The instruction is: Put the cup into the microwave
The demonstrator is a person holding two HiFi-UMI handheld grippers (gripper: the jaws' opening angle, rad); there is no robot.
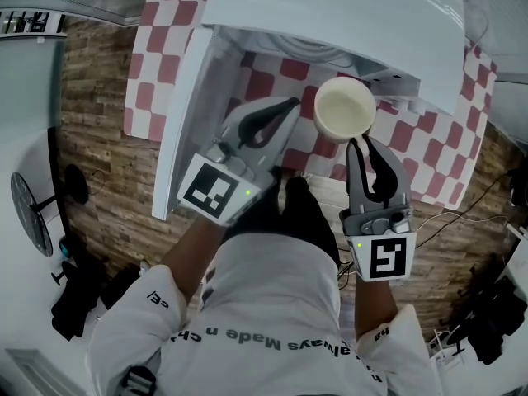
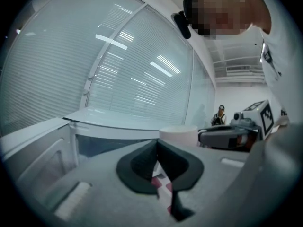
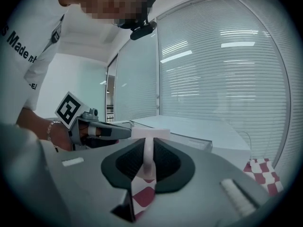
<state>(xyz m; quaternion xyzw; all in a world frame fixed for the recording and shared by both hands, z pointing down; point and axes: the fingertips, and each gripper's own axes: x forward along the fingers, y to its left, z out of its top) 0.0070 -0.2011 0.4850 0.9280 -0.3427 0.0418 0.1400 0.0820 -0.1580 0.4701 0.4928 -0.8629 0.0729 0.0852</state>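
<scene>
A cream cup [image 1: 345, 108] hangs upright in front of the open white microwave [image 1: 330, 15], above the checked cloth. My right gripper [image 1: 360, 143] is shut on the cup's near rim; in the right gripper view the cup [image 3: 150, 134] wall sits pinched between the jaws of the right gripper [image 3: 148, 150]. To the cup's left, my left gripper [image 1: 290, 106] is shut with nothing in it, its tip close to the cup. In the left gripper view, the left gripper [image 2: 157, 148] points past the cup [image 2: 178, 135] and the microwave [image 2: 94, 122].
The microwave door [image 1: 186, 114] stands swung open at the left, just beside my left gripper. A red-and-white checked tablecloth [image 1: 157, 64] covers the table. Wooden floor [image 1: 91, 155] lies around it, with a fan [image 1: 33, 213] at the far left and cables at the right.
</scene>
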